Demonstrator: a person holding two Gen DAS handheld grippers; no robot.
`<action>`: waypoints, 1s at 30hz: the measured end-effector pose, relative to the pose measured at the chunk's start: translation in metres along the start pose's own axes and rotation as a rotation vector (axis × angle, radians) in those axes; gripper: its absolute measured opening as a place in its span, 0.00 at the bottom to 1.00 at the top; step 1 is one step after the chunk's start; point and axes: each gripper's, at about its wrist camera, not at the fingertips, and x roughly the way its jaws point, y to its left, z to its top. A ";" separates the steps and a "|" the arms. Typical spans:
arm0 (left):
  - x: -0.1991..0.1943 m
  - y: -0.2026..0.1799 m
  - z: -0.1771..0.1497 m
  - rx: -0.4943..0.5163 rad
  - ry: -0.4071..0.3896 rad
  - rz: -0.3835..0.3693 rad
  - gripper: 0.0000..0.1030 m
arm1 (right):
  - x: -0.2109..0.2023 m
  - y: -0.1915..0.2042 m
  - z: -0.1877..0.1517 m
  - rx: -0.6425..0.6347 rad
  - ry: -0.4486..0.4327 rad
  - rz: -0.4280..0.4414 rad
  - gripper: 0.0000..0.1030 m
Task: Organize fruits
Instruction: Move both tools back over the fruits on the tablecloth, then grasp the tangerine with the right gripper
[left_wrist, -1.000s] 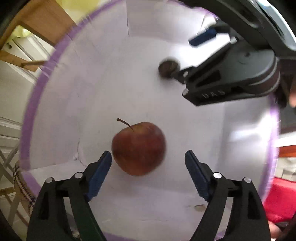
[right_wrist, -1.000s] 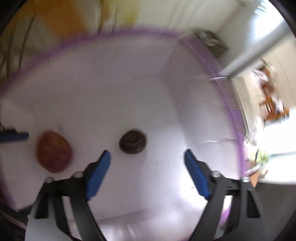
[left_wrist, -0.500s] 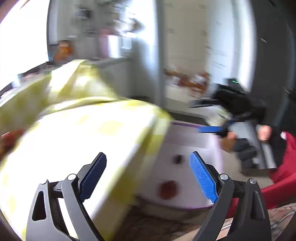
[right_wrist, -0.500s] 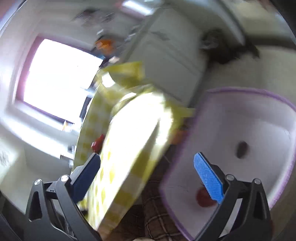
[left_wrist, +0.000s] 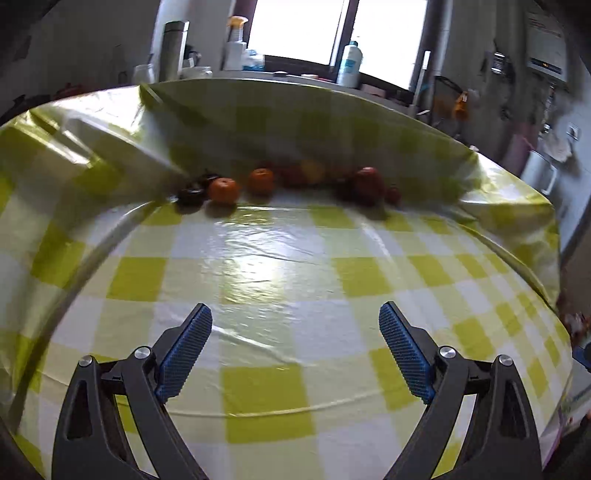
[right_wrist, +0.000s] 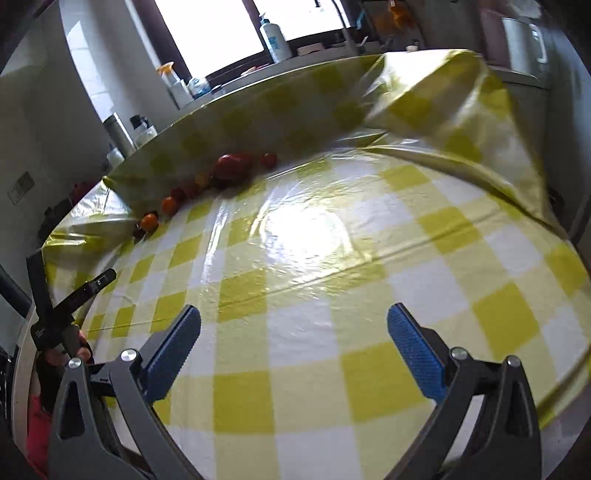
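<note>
A row of fruit lies at the far side of the table against a raised fold of the yellow-checked cloth (left_wrist: 266, 266). In the left wrist view I see a dark fruit (left_wrist: 190, 195), two oranges (left_wrist: 222, 191) (left_wrist: 261, 181), a yellowish fruit (left_wrist: 313, 170) and a red apple (left_wrist: 367, 181). The right wrist view shows the same row, with the red apple (right_wrist: 232, 167) and an orange (right_wrist: 150, 220). My left gripper (left_wrist: 295, 347) is open and empty, well short of the fruit. My right gripper (right_wrist: 295, 350) is open and empty too. The left gripper's body (right_wrist: 59, 306) appears at that view's left edge.
Behind the table runs a windowsill counter with bottles (left_wrist: 349, 61), a steel flask (left_wrist: 173, 48) and a spray bottle (left_wrist: 232, 44). The cloth is bunched up at the far right corner (right_wrist: 443, 96). A red object (right_wrist: 35, 424) sits low at the left.
Both grippers have swung away from the white purple-rimmed basket holding an apple and a dark fruit, and now face the checked table and its row of fruit. Both stayed open and empty.
</note>
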 end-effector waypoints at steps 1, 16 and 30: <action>0.010 0.019 -0.001 -0.020 0.000 0.023 0.86 | 0.020 0.015 0.006 -0.013 0.019 0.001 0.98; -0.006 0.126 -0.022 -0.450 -0.140 0.067 0.86 | 0.244 0.274 0.086 -0.545 0.126 0.121 0.69; 0.000 0.131 -0.030 -0.545 -0.122 0.074 0.86 | 0.308 0.315 0.109 -0.608 0.199 0.103 0.43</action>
